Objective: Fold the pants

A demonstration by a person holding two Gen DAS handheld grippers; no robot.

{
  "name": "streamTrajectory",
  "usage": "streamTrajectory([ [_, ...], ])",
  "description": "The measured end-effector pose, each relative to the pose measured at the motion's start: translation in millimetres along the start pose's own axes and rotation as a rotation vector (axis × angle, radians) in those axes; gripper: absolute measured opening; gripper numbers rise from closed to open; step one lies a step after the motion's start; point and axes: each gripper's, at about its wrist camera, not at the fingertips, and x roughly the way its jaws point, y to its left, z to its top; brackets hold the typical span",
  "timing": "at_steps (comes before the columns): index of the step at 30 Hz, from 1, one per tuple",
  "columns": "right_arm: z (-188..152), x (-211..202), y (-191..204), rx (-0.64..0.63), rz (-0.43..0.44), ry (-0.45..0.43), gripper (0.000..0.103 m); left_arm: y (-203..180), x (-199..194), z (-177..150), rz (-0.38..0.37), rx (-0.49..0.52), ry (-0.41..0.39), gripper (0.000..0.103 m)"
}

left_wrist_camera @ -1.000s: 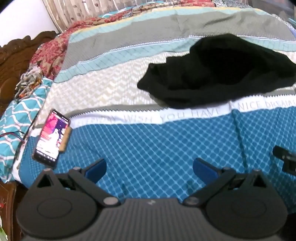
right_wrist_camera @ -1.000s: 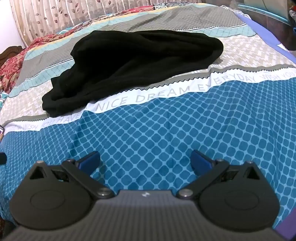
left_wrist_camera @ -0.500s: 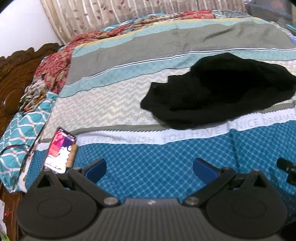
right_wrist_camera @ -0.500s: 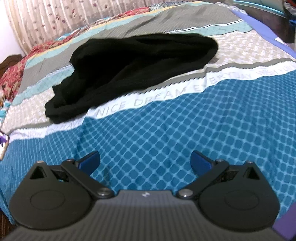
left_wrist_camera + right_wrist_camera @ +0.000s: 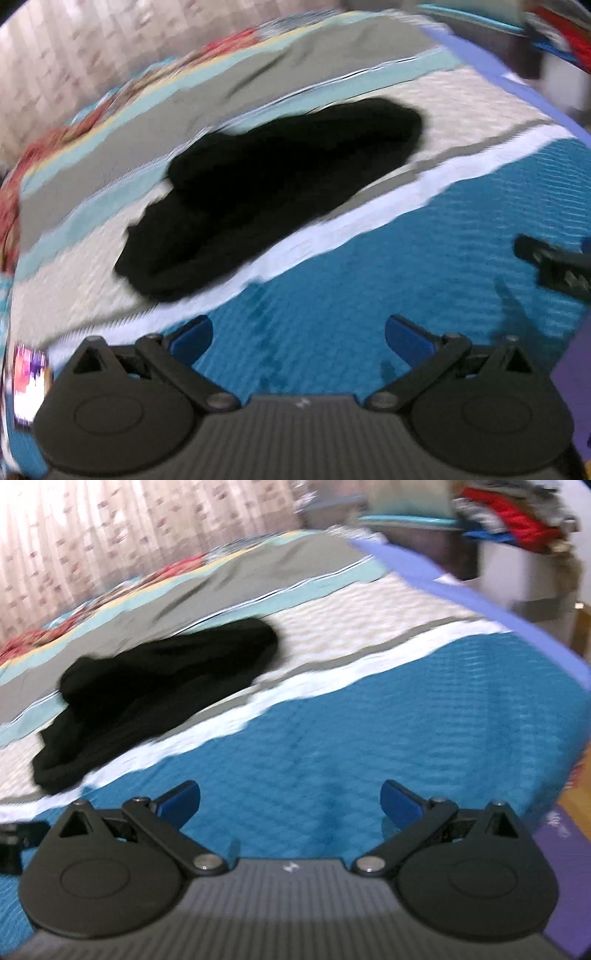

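Observation:
Black pants (image 5: 273, 188) lie in a crumpled heap on the bed, across the pale zigzag band of the bedspread; the right wrist view shows the pants (image 5: 159, 690) at its left. My left gripper (image 5: 299, 338) is open over the blue patterned part of the spread, well short of the pants, with nothing between its blue fingers. My right gripper (image 5: 290, 803) is also open and empty above the blue area, to the right of the pants. The right gripper's tip (image 5: 554, 264) shows at the left wrist view's right edge. Both views are motion-blurred.
A striped bedspread (image 5: 332, 291) covers the bed. A lit phone (image 5: 29, 384) lies near the bed's left edge. Curtains (image 5: 147, 535) hang behind the bed. A heap of clothes (image 5: 509, 517) sits past the bed's far right corner, and the purple bed edge (image 5: 480, 602) runs along the right.
Both cameras have swung to the right and tilted, with strong blur. The pants now sit further left in both views. The phone has slid to the left wrist view's lower-left corner.

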Motion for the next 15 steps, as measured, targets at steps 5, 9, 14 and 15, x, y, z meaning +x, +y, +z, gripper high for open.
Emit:
streamTrajectory([
  [5,19,-5,-32,0.166,-0.025,-0.066,0.103,-43,-19,28,-0.014,0.102,-0.077,0.103],
  [9,39,-10,-51,0.198,-0.022,-0.128,0.103,-82,-34,42,-0.047,0.195,-0.125,0.103],
  [14,68,-15,-80,0.189,-0.074,-0.211,0.103,-147,-36,30,-0.173,0.418,-0.084,0.103],
  [15,66,-20,-83,0.182,-0.083,-0.218,0.103,-158,-33,29,-0.197,0.456,-0.065,0.103],
])
